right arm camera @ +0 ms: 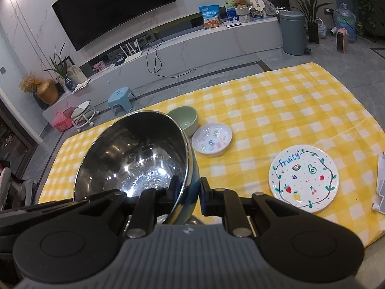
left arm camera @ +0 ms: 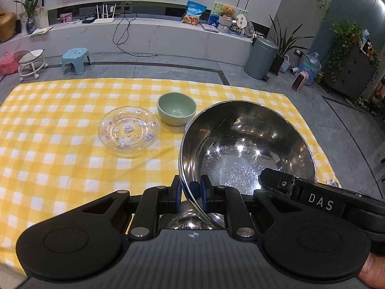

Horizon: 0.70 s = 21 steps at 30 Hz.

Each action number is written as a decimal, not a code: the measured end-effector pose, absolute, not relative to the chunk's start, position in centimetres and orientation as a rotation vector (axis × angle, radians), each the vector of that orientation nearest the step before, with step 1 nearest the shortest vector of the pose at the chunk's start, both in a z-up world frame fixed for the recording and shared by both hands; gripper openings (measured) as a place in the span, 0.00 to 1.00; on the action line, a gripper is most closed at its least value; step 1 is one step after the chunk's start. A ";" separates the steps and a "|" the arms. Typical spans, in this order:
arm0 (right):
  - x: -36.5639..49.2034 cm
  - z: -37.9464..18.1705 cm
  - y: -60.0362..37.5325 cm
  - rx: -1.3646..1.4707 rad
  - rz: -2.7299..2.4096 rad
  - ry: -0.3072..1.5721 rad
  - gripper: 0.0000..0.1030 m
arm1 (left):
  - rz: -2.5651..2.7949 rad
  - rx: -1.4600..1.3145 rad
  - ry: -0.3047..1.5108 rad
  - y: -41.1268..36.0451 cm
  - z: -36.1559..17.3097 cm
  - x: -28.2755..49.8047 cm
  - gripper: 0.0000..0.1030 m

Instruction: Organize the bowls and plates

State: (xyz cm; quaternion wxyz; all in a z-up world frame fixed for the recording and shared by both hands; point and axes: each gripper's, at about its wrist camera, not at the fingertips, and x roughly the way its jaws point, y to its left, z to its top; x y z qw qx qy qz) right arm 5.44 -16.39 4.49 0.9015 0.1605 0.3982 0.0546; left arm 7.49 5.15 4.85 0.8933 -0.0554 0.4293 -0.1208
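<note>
A large steel bowl (left arm camera: 245, 144) (right arm camera: 134, 154) hangs above the yellow checked cloth (left arm camera: 53, 125) (right arm camera: 276, 110), held by both grippers. My left gripper (left arm camera: 191, 190) is shut on its left rim, and my right gripper (right arm camera: 189, 192) is shut on its right rim. A small green bowl (left arm camera: 176, 108) (right arm camera: 184, 118) stands on the cloth just beyond the steel bowl. Left of the green bowl lies a clear glass plate (left arm camera: 128, 131) with flower marks. In the right wrist view a small white dish (right arm camera: 211, 139) and a white "Fruity" plate (right arm camera: 303, 179) lie to the right.
A white object (right arm camera: 380, 185) sits at the cloth's right edge. Beyond the table are a grey floor, a blue stool (left arm camera: 75, 60), a white rolling stool (left arm camera: 31, 63), a grey bin (left arm camera: 261, 57) and a long TV bench (left arm camera: 149, 36).
</note>
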 end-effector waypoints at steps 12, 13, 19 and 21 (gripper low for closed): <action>3.7 3.4 -15.3 0.314 0.130 0.848 0.15 | -0.256 -0.112 0.905 6.3 3.5 5.9 0.17; 3.6 3.1 -15.2 0.314 0.131 0.854 0.15 | -0.255 -0.109 0.910 6.4 3.2 5.8 0.17; 3.5 1.1 -14.7 0.313 0.135 0.899 0.15 | -0.245 -0.100 0.944 6.8 1.3 5.2 0.17; 3.4 0.4 -14.5 0.313 0.135 0.914 0.15 | -0.242 -0.095 0.953 6.9 0.7 5.0 0.17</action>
